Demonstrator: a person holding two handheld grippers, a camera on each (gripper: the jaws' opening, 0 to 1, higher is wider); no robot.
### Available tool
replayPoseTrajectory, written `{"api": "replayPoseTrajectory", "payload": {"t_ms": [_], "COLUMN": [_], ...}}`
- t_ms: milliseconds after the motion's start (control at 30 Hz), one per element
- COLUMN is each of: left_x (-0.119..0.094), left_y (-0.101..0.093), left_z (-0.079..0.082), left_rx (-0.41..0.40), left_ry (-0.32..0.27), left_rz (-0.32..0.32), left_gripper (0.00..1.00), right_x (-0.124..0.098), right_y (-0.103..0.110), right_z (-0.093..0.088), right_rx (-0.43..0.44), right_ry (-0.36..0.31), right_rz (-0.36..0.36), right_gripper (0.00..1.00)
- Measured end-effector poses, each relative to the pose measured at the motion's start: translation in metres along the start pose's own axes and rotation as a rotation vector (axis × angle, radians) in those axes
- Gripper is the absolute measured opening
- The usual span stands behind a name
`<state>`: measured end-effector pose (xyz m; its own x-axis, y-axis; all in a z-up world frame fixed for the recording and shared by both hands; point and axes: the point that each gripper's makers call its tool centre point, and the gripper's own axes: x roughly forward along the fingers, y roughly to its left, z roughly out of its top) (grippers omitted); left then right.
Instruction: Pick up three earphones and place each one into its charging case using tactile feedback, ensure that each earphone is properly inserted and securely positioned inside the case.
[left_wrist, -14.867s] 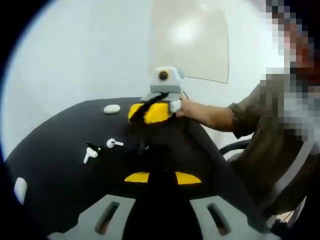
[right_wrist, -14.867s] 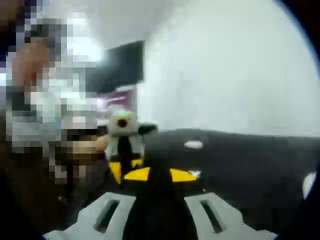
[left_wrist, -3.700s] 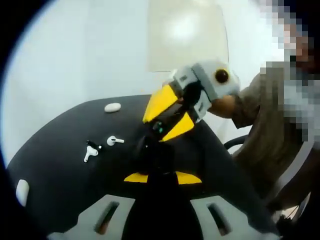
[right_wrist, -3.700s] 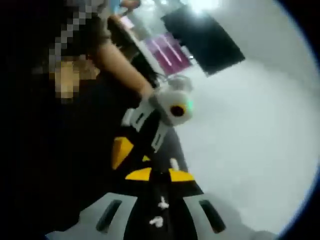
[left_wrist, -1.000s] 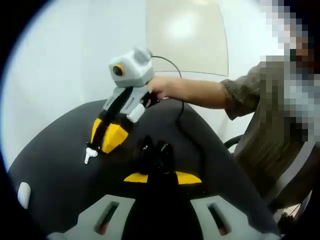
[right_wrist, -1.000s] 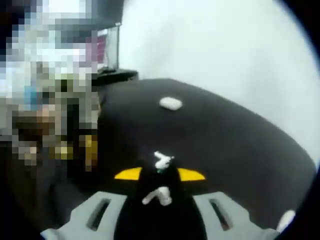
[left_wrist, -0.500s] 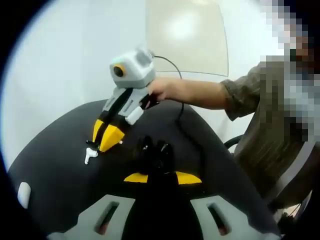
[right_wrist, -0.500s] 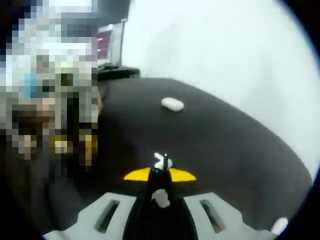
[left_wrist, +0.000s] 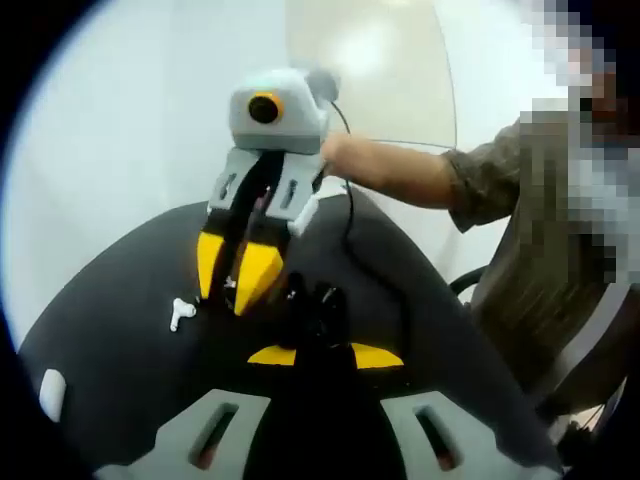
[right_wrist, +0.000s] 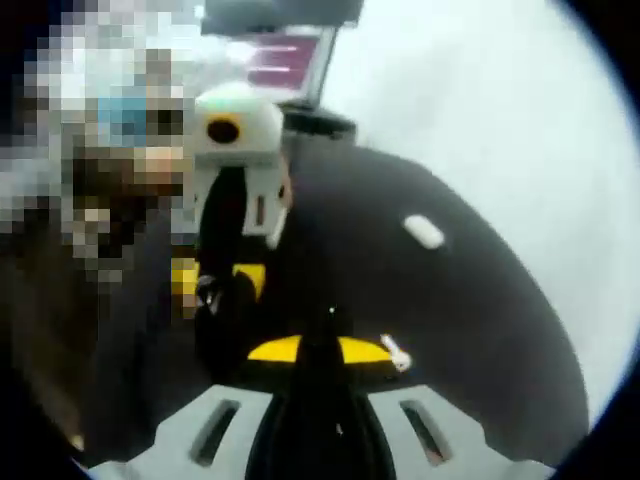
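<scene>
My left gripper (left_wrist: 325, 355) is shut on a black charging case (left_wrist: 312, 308), held just above the black table (left_wrist: 120, 350). My right gripper (left_wrist: 238, 292) comes in from above, its yellow fingers nearly together, tips close to the left of the case. In the right gripper view my right gripper (right_wrist: 317, 350) is shut, and a small white tip of an earphone (right_wrist: 331, 313) shows above its fingers. My left gripper (right_wrist: 215, 282) with the black case (right_wrist: 213, 300) is at the left there. One white earphone (left_wrist: 180, 312) lies on the table (right_wrist: 470, 330); the same earphone (right_wrist: 395, 352) lies beside my right fingers.
A white case (right_wrist: 424, 232) lies farther off on the table. Another white case (left_wrist: 50, 393) sits at the table's left edge. The person's arm (left_wrist: 400, 180) and body (left_wrist: 560, 270) fill the right side. A screen (right_wrist: 285, 55) stands behind the table.
My right gripper has shut on an earphone, risen off the table and swung toward the black case. One earphone stays on the table. My left gripper has held still.
</scene>
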<state>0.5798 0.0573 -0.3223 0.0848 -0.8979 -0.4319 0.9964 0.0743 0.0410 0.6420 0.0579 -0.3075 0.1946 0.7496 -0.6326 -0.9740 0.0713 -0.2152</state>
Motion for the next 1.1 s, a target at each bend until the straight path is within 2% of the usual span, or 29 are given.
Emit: {"api": "replayPoseTrajectory", "payload": {"t_ms": [133, 233, 333, 433, 567, 600, 667, 733, 767, 800, 833, 867, 933, 967, 1033, 1100], "left_x": [0.001, 0.002, 0.003, 0.003, 0.004, 0.004, 0.004, 0.004, 0.004, 0.004, 0.005, 0.005, 0.005, 0.004, 0.004, 0.004], "left_y": [-0.002, -0.003, -0.005, -0.005, -0.006, -0.006, -0.006, -0.006, -0.007, -0.007, -0.007, -0.007, -0.007, -0.007, -0.005, -0.003], "left_z": [0.000, 0.001, 0.001, 0.001, 0.001, 0.001, 0.001, 0.002, 0.002, 0.002, 0.002, 0.002, 0.002, 0.002, 0.002, 0.002], "left_rx": [0.003, 0.004, 0.003, 0.002, -0.008, -0.007, -0.009, -0.010, -0.010, -0.010, -0.011, -0.011, -0.010, -0.008, -0.007, -0.010], "left_ry": [0.000, -0.001, -0.001, -0.003, -0.006, -0.006, -0.006, -0.007, -0.007, -0.008, -0.008, -0.009, -0.009, -0.010, -0.012, -0.013], "left_rz": [0.001, 0.000, 0.000, -0.001, -0.004, -0.004, -0.005, -0.005, -0.006, -0.006, -0.007, -0.007, -0.007, -0.007, -0.007, -0.006], "left_gripper": [0.15, 0.15, 0.15, 0.15, 0.15, 0.15, 0.15, 0.15, 0.15, 0.15, 0.15, 0.15, 0.15, 0.15, 0.15, 0.15], "right_x": [0.008, 0.015, 0.016, 0.013, -0.009, -0.018, -0.032, -0.049, -0.059, -0.064, -0.065, -0.065, -0.052, -0.043, -0.030, -0.024], "right_y": [0.005, 0.005, 0.006, 0.000, -0.023, -0.029, -0.033, -0.026, -0.013, -0.004, 0.005, 0.013, 0.024, 0.029, 0.036, 0.043], "right_z": [0.003, 0.003, 0.002, 0.007, 0.014, 0.015, 0.017, 0.020, 0.022, 0.023, 0.020, 0.017, 0.005, -0.004, -0.014, -0.015], "right_rx": [0.004, -0.046, -0.047, -0.042, 0.005, 0.049, 0.132, 0.256, 0.328, 0.396, 0.459, 0.505, 0.492, 0.442, 0.364, 0.254], "right_ry": [-0.008, -0.003, -0.003, -0.053, -0.154, -0.191, -0.279, -0.409, -0.501, -0.560, -0.582, -0.590, -0.549, -0.493, -0.423, -0.358], "right_rz": [0.033, 0.035, 0.040, 0.005, -0.120, -0.155, -0.174, -0.129, -0.047, 0.020, 0.088, 0.138, 0.130, 0.102, 0.072, 0.045], "right_gripper": [0.14, 0.14, 0.15, 0.18, 0.19, 0.19, 0.18, 0.19, 0.21, 0.24, 0.30, 0.33, 0.34, 0.34, 0.33, 0.31]}}
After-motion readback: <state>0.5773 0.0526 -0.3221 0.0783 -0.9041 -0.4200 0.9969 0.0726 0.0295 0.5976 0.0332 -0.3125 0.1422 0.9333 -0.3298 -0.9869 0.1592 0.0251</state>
